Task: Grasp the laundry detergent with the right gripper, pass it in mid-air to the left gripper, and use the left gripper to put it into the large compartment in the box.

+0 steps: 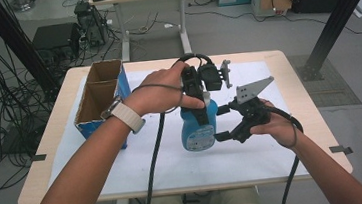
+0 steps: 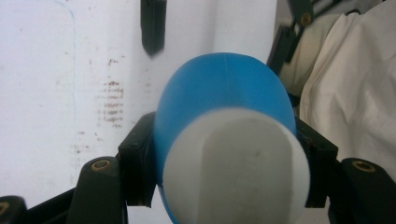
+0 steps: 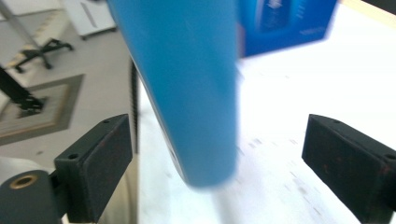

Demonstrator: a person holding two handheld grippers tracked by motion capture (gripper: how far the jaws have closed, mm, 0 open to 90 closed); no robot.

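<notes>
Blue bottle (image 1: 199, 126) in left hand-held gripper (image 1: 194, 94)

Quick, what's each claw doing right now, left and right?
Left claw: closed on the blue bottle near its white cap.
Right claw: open, jaws either side of the bottle, not touching.

The blue bottle (image 3: 187, 84) is blurred, its top cut off.
</notes>
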